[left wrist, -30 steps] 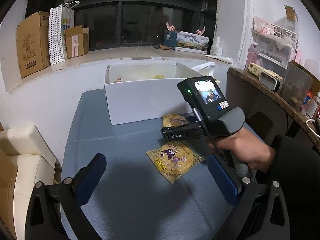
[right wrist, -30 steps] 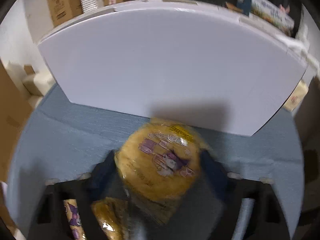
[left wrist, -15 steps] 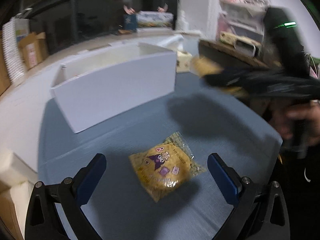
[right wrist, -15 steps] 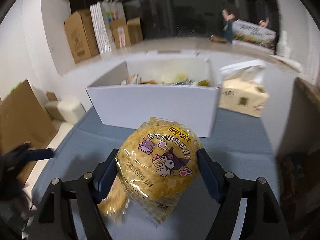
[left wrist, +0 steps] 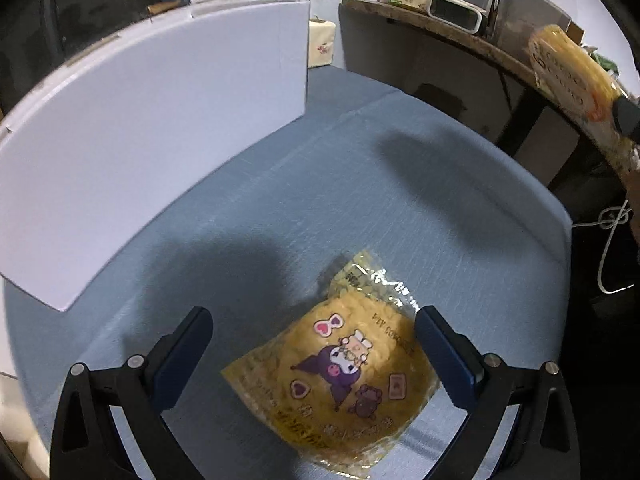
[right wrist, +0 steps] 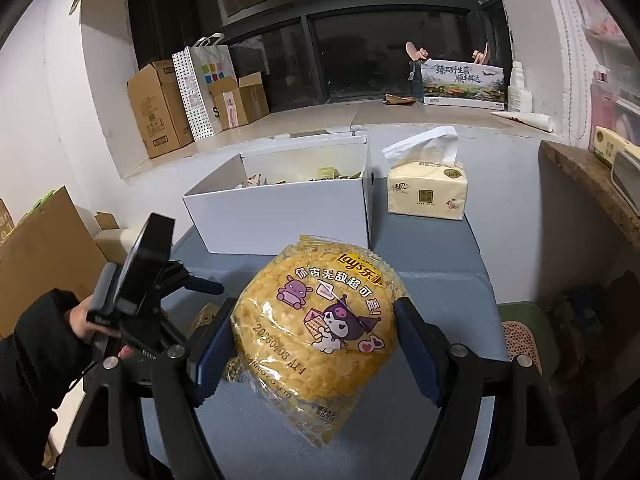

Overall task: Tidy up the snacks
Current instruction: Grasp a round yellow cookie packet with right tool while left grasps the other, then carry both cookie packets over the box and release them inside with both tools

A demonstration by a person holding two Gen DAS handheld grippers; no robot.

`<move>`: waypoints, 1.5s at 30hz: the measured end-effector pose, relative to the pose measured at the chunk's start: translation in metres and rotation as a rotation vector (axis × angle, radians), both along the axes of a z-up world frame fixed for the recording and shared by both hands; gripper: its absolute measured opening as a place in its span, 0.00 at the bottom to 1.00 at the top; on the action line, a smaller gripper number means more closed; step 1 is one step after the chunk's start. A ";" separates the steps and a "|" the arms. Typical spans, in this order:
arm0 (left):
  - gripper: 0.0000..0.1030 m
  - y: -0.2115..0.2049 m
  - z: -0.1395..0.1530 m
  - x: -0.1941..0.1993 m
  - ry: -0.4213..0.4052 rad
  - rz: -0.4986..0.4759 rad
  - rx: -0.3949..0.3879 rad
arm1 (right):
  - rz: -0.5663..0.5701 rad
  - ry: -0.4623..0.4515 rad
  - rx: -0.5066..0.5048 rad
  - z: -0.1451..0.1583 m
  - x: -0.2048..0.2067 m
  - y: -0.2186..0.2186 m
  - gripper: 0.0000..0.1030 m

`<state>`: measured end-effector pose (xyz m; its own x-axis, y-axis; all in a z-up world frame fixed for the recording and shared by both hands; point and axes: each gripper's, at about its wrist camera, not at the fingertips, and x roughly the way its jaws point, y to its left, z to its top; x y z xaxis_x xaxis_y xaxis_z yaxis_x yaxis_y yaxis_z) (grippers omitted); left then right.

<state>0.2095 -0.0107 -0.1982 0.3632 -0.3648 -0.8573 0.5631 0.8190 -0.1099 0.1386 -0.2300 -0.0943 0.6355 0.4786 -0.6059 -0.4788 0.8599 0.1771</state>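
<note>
A blue-grey cloth table (left wrist: pixel 400 200) filled the lower frames. The left gripper (left wrist: pixel 312 356) hung open over a flat yellow crinkly snack packet (left wrist: pixel 340 376) lying at lower centre. The right gripper (right wrist: pixel 316 344) clamped a second, rounder snack bag (right wrist: pixel 316 328) (glossy, cartoon-printed). Beyond stood a white box (right wrist: pixel 280 208) holding snacks, a tissue pack (right wrist: pixel 428 192) beside it, and cardboard cartons (right wrist: pixel 160 108) upper left.

Your right gripper (right wrist: pixel 314 354) is raised, jaws clamped on both sides of a snack bag (right wrist: pixel 316 332). Your left gripper (left wrist: pixel 312 354) sits low, jaws spread wide, touching nothing. Your left hand (right wrist: pixel 86 322) wraps its handle, dark sleeve to the wrist.
</note>
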 end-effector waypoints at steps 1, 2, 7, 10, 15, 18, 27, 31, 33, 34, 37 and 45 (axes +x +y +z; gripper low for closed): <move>1.00 -0.001 -0.003 0.000 0.024 -0.014 -0.013 | 0.000 -0.001 0.004 0.000 -0.001 0.000 0.78; 1.00 -0.003 -0.004 -0.003 0.020 -0.022 -0.008 | 0.004 -0.003 0.004 0.001 -0.002 0.001 0.78; 0.83 -0.020 -0.002 -0.024 -0.057 -0.075 0.058 | 0.016 -0.025 -0.016 0.003 -0.008 0.005 0.78; 0.75 -0.017 0.004 -0.027 -0.070 -0.045 0.048 | 0.013 -0.012 -0.014 0.000 -0.006 0.005 0.78; 0.74 -0.009 0.032 -0.058 -0.181 0.067 -0.048 | 0.007 -0.010 -0.009 0.000 -0.006 0.004 0.78; 0.74 0.009 0.065 -0.078 -0.257 0.158 -0.144 | 0.001 -0.014 0.011 0.001 -0.003 0.004 0.78; 0.74 0.066 0.167 -0.074 -0.489 0.449 -0.309 | 0.034 -0.068 0.082 0.037 0.054 0.030 0.78; 0.74 0.083 0.187 -0.015 -0.520 0.534 -0.311 | 0.033 -0.071 0.116 0.056 0.107 0.050 0.78; 0.74 0.092 0.191 0.014 -0.502 0.564 -0.309 | 0.039 -0.063 0.114 0.061 0.133 0.062 0.78; 0.74 0.095 0.193 0.028 -0.496 0.570 -0.297 | 0.044 -0.066 0.100 0.064 0.147 0.071 0.78; 0.74 0.105 0.191 0.061 -0.483 0.593 -0.253 | 0.035 -0.072 0.032 0.068 0.187 0.095 0.78; 1.00 0.122 0.162 0.123 -0.372 0.645 -0.202 | 0.000 0.043 -0.027 0.049 0.258 0.123 1.00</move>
